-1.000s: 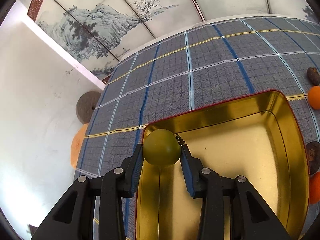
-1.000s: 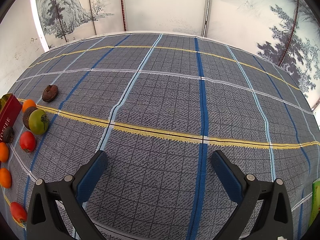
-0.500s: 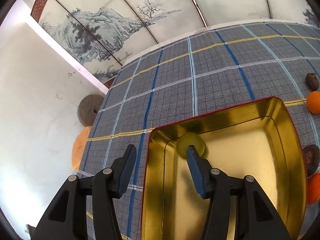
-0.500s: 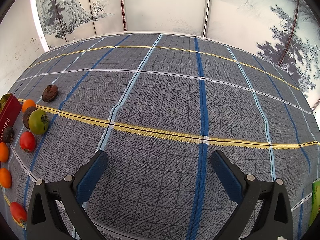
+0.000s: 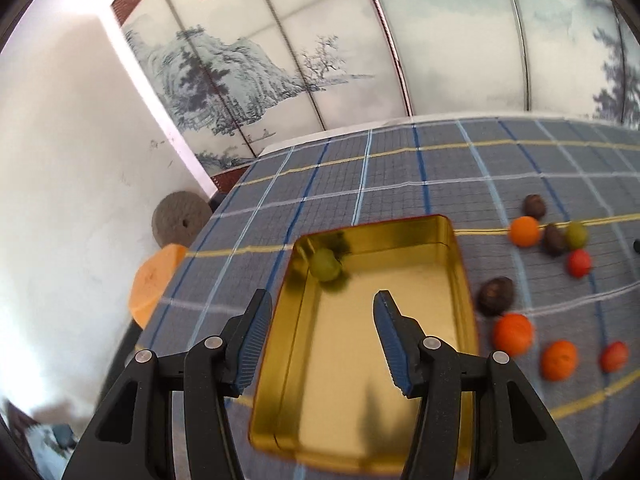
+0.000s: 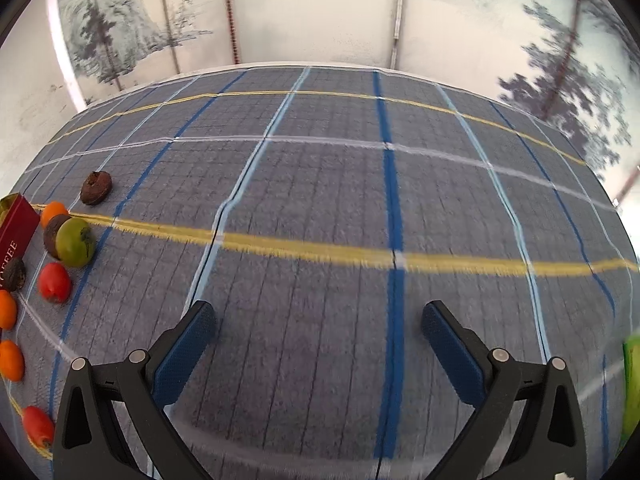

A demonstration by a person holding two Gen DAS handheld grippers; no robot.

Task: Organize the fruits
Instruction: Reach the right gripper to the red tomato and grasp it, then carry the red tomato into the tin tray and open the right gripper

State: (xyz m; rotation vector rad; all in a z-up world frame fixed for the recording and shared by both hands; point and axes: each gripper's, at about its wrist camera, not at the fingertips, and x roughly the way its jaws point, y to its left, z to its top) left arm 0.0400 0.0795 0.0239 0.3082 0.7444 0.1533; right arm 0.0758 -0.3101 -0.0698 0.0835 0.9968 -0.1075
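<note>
A green fruit [image 5: 326, 265] lies in the far left corner of the gold tin [image 5: 460, 264]. My left gripper [image 5: 322, 314] is open and empty, raised above the tin's near half. Right of the tin lie several loose fruits: oranges [image 5: 524, 231], [image 5: 513, 334], brown ones [image 5: 496, 295], a red one [image 5: 579, 263] and another green one [image 5: 576, 234]. My right gripper [image 6: 318, 326] is open and empty over bare cloth. At the left edge of its view are the green fruit [image 6: 75, 242], a red one [image 6: 55, 282], a brown one [image 6: 96, 187] and the tin's red side [image 6: 16, 228].
A blue-grey checked cloth [image 6: 320, 200] covers the table. Painted screen panels [image 5: 280, 60] stand behind it. A round stone disc [image 5: 180, 218] and an orange stool [image 5: 154, 280] are off the table's left edge. A green object [image 6: 632, 384] shows at the right edge.
My left gripper opened and let go of the green fruit, which now lies in the tin's far left corner. The gripper has pulled up and back. The right gripper shifted slightly.
</note>
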